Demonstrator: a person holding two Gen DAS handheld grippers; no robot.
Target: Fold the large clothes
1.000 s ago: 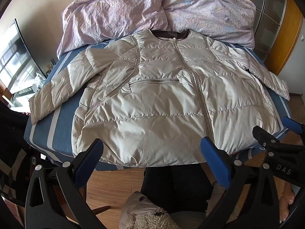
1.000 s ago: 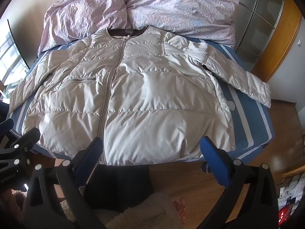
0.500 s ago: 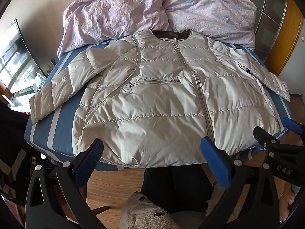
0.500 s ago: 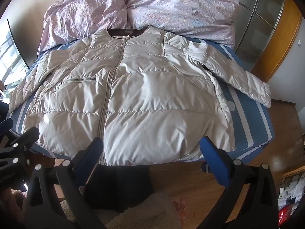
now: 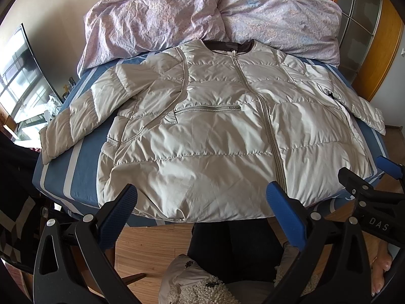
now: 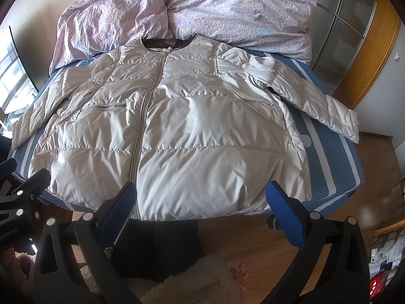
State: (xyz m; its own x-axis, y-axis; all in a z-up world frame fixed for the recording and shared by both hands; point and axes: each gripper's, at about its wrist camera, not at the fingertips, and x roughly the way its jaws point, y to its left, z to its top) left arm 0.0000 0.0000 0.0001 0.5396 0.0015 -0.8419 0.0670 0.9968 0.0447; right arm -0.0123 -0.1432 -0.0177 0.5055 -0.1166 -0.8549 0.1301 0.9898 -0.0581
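Observation:
A pale beige puffer jacket (image 5: 202, 136) (image 6: 177, 131) lies face up and zipped on the bed, collar toward the pillows, both sleeves spread out to the sides. Its hem hangs at the bed's near edge. My left gripper (image 5: 201, 202) hovers open just above the hem, left of the zip, with nothing between its blue pads. My right gripper (image 6: 201, 200) is open too, over the hem right of the zip, holding nothing. The right gripper's black frame (image 5: 367, 197) shows at the right edge of the left wrist view.
The bed has a blue striped sheet (image 5: 76, 157) (image 6: 329, 152). A rumpled lilac duvet (image 5: 202, 17) (image 6: 189, 12) is piled at the head. Wooden floor (image 6: 278, 248) lies in front. A screen (image 5: 22, 76) stands left, a wooden glazed door (image 6: 354, 38) right. A person's dark trousers (image 5: 235, 248) are below.

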